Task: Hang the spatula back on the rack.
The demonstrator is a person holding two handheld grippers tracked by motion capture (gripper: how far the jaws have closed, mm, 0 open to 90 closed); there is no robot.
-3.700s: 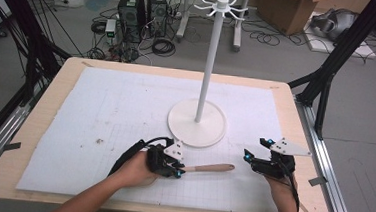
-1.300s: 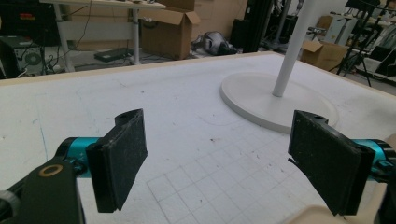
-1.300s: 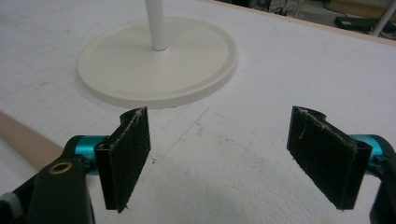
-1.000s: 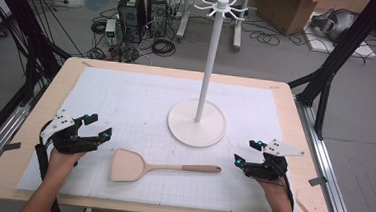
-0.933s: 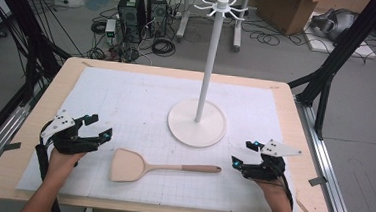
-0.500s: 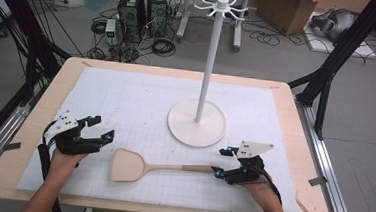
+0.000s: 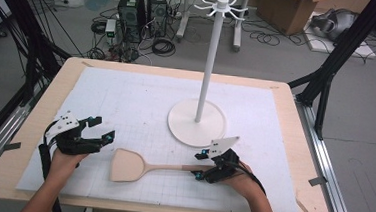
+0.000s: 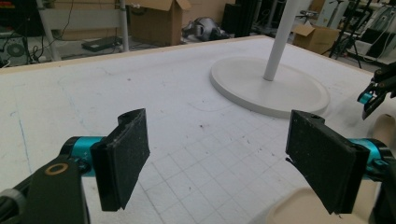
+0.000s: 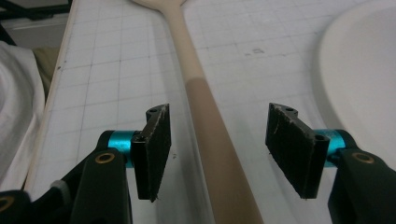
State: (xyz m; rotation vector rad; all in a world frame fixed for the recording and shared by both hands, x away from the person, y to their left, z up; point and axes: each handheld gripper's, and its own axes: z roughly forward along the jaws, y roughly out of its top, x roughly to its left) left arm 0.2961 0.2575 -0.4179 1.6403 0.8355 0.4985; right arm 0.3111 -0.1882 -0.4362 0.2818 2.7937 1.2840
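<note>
Now: right gripper straddling spatula handle, left gripper off to the side

Wooden spatula (image 7: 144, 166) lies flat on the white gridded mat (image 7: 126, 101), near the front edge, blade toward the person's left, handle running right. Same spatula in the right gripper view (image 9: 212, 140): handle runs up the middle of the frame, darker brown on the near part, paler farther up.

Right gripper (image 7: 202, 166) sits over the handle's end, held in the right hand (image 7: 238, 182). Right gripper view (image 9: 217, 149): jaws spread wide, one each side of the handle, a gap showing on both sides, pads not touching the wood. Can't tell whether the jaw tips rest on the mat.

Left gripper (image 7: 101, 130) is held by the left hand (image 7: 64, 160) just left of the spatula blade, apart from it. Left gripper view (image 8: 217, 161): jaws wide apart, nothing between them but mat; pale blade edge (image 8: 308, 212) shows at bottom right, close by the right-side jaw.

White hook stand (image 7: 197, 121) stands upright on its round base behind the spatula, base just behind the right gripper; hooks ring the top of the pole. Base and pole also in the left gripper view (image 8: 271, 84).

Mat sits on a wooden table (image 7: 294, 138).
</note>
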